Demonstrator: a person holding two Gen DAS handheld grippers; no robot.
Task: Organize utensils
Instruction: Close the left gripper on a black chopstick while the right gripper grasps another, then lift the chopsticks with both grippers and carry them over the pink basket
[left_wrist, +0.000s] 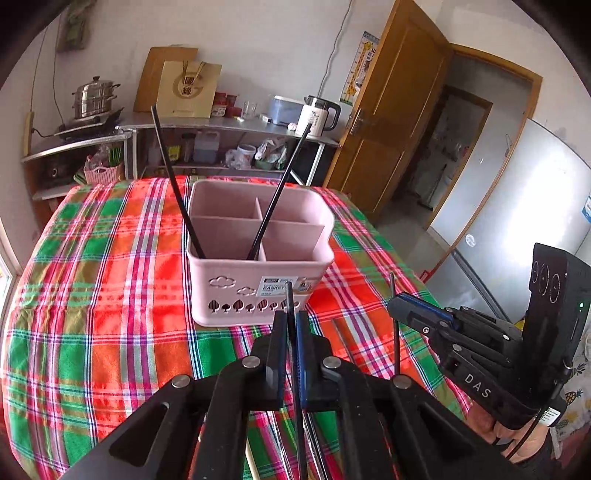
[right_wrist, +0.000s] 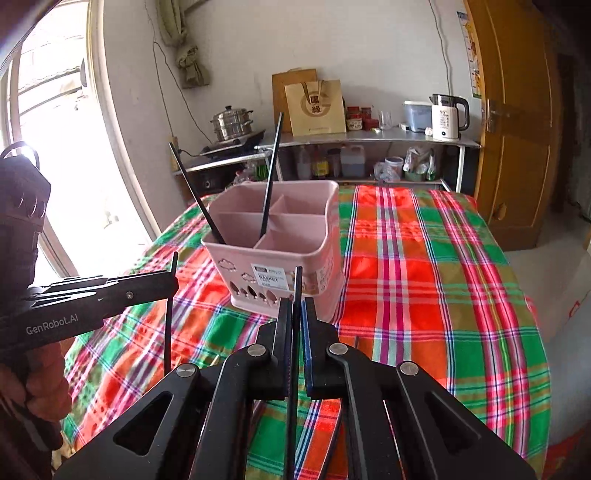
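Observation:
A pink utensil basket (left_wrist: 258, 280) with several compartments stands on the plaid tablecloth; it also shows in the right wrist view (right_wrist: 284, 266). Two black chopsticks (left_wrist: 173, 184) (left_wrist: 280, 184) lean inside its near-left compartment. My left gripper (left_wrist: 291, 321) is shut on a black chopstick (left_wrist: 290, 299), held upright just in front of the basket. My right gripper (right_wrist: 295, 306) is shut on another black chopstick (right_wrist: 296, 284), also upright before the basket. Each gripper shows in the other's view: the right one (left_wrist: 397, 306), the left one (right_wrist: 171, 280).
The plaid tablecloth (left_wrist: 110, 295) covers the whole table. More dark utensils lie on the cloth under my grippers (left_wrist: 343, 339). Behind the table stands a metal shelf with a steamer pot (left_wrist: 94, 98), a paper bag and a kettle (left_wrist: 319, 114). A wooden door (left_wrist: 391, 122) is at right.

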